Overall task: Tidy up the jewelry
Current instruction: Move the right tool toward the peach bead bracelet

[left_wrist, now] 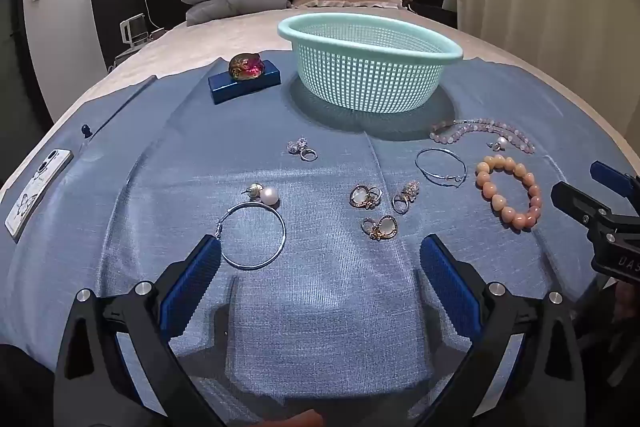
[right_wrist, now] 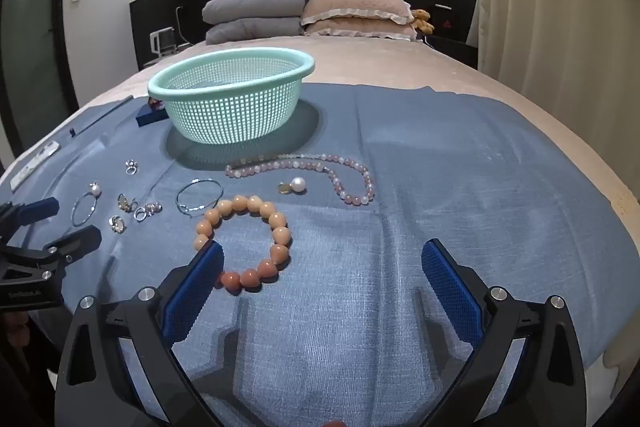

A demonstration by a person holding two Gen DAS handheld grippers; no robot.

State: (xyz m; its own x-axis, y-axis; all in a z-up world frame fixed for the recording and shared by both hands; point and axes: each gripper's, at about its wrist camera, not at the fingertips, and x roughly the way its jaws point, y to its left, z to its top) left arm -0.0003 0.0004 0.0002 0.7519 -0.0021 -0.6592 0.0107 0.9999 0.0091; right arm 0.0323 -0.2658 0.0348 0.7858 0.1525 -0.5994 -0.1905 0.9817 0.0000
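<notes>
While every piece lies loose on the blue cloth (left_wrist: 320, 307) before the empty basket (left_wrist: 368, 27), both tools, left tool (left_wrist: 320, 259) and right tool (right_wrist: 322, 263), stand wide and empty; the next move probably calls for closing on the peach bracelet (right_wrist: 244, 239).

Basket (left_wrist: 370, 67) stands behind jewelry scattered on the cloth (left_wrist: 320, 307)

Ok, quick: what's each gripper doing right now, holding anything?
Left gripper: open, holding nothing.
Right gripper: open, holding nothing.
</notes>
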